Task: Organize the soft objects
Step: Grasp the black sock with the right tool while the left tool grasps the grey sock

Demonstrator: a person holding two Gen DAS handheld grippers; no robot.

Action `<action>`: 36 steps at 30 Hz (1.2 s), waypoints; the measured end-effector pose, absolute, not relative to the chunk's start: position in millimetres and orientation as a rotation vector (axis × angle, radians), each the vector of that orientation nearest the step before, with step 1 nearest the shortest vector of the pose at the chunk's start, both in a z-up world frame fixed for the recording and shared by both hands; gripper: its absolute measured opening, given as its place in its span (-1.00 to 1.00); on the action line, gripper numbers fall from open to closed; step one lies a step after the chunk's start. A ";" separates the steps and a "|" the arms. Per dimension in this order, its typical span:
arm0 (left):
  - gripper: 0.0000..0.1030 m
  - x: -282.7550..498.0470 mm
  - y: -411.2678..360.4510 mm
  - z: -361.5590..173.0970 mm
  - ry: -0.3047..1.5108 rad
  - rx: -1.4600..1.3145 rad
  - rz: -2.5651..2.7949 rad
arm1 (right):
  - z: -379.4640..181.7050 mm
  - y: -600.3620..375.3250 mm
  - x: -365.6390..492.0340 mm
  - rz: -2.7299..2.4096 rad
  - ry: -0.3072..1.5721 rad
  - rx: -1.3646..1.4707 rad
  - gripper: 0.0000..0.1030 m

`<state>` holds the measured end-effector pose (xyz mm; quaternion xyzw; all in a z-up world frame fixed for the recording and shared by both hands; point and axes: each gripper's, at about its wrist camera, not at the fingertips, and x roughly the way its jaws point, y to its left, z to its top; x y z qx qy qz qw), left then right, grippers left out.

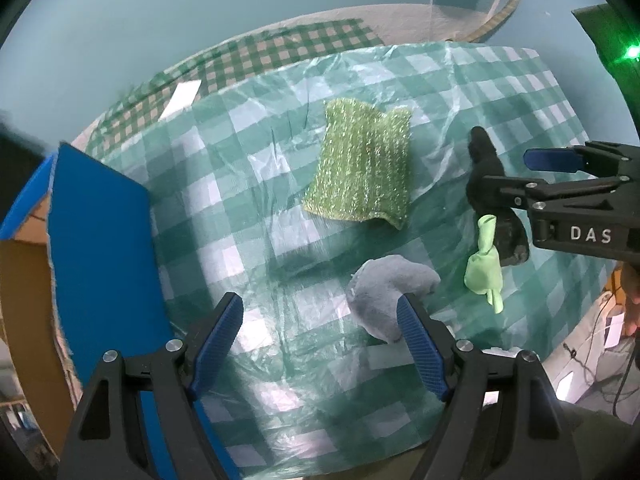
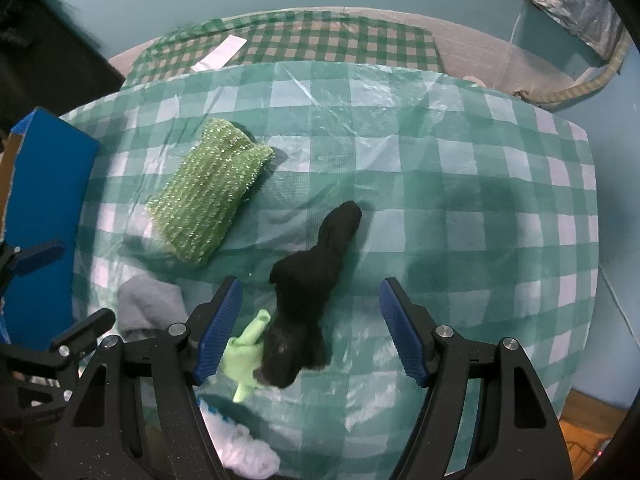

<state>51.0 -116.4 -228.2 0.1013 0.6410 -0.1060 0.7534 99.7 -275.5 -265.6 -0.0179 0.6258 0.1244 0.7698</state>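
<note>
- Right wrist view: the right gripper (image 2: 310, 328) hangs with jaws spread and empty over the black sock (image 2: 316, 276), which lies on the checked plastic sheet (image 2: 460, 168) covering the desk. The light-green cloth (image 2: 244, 354) touches the sock, so a pinch there may drag both.
- Left wrist view: the left gripper (image 1: 320, 340) is likewise released, with the grey cloth (image 1: 384, 292) just at its right finger; closing off-centre could push it aside.
- The slick sheet may bunch into either grip.
- The green scrubber (image 1: 360, 168) lies apart, near the blue box (image 1: 100, 248).
</note>
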 end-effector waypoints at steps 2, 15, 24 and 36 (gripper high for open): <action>0.56 52.3 -115.9 -232.1 1.414 0.201 -0.228 | -270.9 -273.4 101.5 0.267 1.365 -0.052 0.40; 0.56 56.5 -133.2 -236.7 1.449 0.191 -0.289 | -287.8 -290.9 103.5 0.290 1.422 -0.051 -0.24; 0.60 54.2 -143.6 -250.5 1.486 0.225 -0.303 | -290.6 -311.7 94.1 0.276 1.421 -0.010 -0.24; 0.55 63.8 -146.9 -267.6 1.512 0.265 -0.253 | -296.1 -302.8 82.8 0.285 1.426 -0.090 -0.25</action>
